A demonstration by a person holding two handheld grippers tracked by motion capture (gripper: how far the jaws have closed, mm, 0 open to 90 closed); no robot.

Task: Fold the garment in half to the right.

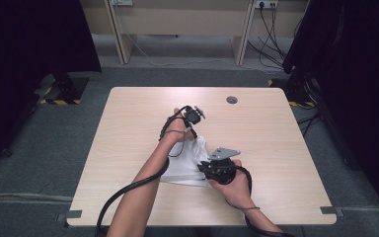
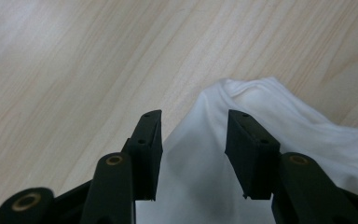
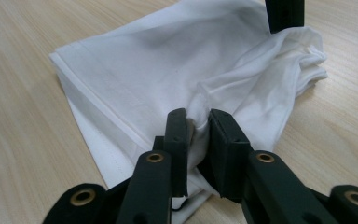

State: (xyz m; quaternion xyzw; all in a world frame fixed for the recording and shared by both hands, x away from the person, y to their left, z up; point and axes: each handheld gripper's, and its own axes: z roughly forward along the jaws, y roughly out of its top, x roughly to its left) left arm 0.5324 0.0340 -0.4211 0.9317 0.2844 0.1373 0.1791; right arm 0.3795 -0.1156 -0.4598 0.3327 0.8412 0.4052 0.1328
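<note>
Right gripper view: white cloth [image 3: 177,60], soft, light, limp, mid-counter [image 3: 23,140]; right tool [image 3: 198,128] clamped on its bunched fold, best hold; left tool [image 2: 193,135] apart above the cloth's far corner.

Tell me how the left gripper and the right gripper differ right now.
The right gripper is shut on a bunched fold of the white cloth; the left gripper stands open over it, pinching nothing. In the high view the right gripper works the cloth's near side, while the left gripper is at its far edge. Both have black jaws and hang over the same cloth on the table.
</note>
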